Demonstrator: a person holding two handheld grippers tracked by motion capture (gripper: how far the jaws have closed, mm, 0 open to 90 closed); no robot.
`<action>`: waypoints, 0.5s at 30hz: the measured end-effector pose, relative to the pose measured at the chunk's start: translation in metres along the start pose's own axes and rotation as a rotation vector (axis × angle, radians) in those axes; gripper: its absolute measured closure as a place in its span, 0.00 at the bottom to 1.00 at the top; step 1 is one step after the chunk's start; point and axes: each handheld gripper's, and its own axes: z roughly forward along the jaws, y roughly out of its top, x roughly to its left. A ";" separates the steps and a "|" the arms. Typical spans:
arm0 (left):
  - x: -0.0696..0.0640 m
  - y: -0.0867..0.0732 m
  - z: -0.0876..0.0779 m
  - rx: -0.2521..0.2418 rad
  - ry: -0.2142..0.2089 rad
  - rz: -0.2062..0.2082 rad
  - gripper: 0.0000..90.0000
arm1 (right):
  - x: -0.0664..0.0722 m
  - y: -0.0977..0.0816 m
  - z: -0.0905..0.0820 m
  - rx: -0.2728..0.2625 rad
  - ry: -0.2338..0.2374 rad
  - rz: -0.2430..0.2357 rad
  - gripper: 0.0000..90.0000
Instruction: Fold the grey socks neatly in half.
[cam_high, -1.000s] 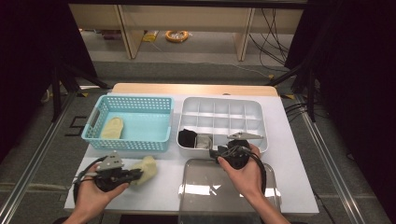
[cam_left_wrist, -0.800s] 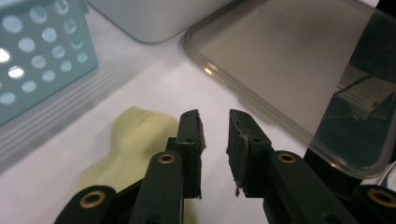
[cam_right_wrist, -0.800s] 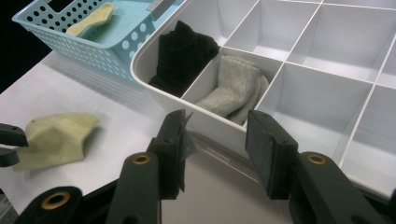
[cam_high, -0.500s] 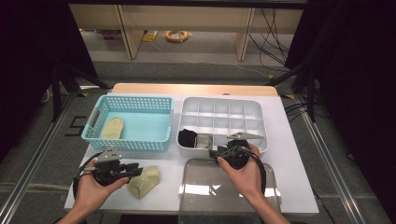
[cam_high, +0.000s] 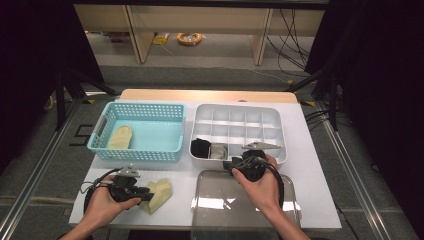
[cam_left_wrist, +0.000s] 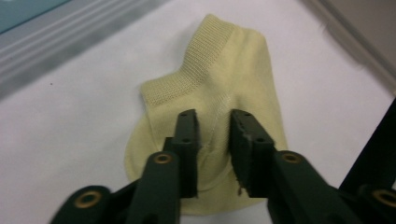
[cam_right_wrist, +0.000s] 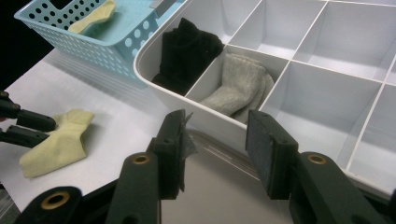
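My left gripper (cam_left_wrist: 212, 140) sits low over the yellow sock (cam_left_wrist: 210, 107) on the white table (cam_high: 310, 165), its jaws a narrow gap apart and just now drawn closer, with a raised fold of the sock's foot end standing between them; I can't tell for sure whether the pads (cam_left_wrist: 187, 140) already press the cloth, so I count it as not yet gripped. From this gripper the sock runs straight ahead, its long axis continuing the line of the jaws, the ribbed cuff at the far end and bent off to one side. In the high view the same sock (cam_high: 159, 192) lies at the near left of the table, in front of the blue basket (cam_high: 145, 150), and my left gripper (cam_high: 146, 196) meets it from the left, so this hand is plainly the nearer one. The move ahead turns on that line-up: I judge I only need to finish closing on the fold and lift. My right gripper (cam_right_wrist: 215, 140) hovers with jaws wide apart and nothing between them, above the clear lid (cam_high: 240, 210) at the near edge of the white divided tray (cam_high: 240, 112), well apart from the yellow sock. Past it, a black sock (cam_right_wrist: 189, 49) and a grey sock (cam_right_wrist: 240, 84) fill the two nearest compartments, and another yellow sock (cam_high: 120, 137) lies in the basket.
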 end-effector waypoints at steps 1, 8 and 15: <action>-0.001 0.000 0.001 -0.002 0.015 0.009 0.87 | 0.000 0.000 0.000 0.005 0.015 0.015 0.65; 0.003 0.001 -0.010 -0.056 0.038 -0.017 0.96 | 0.001 0.000 0.000 -0.001 0.014 0.023 0.65; 0.014 0.001 -0.035 -0.100 0.126 -0.045 0.96 | 0.001 0.000 0.001 -0.002 0.014 0.018 0.65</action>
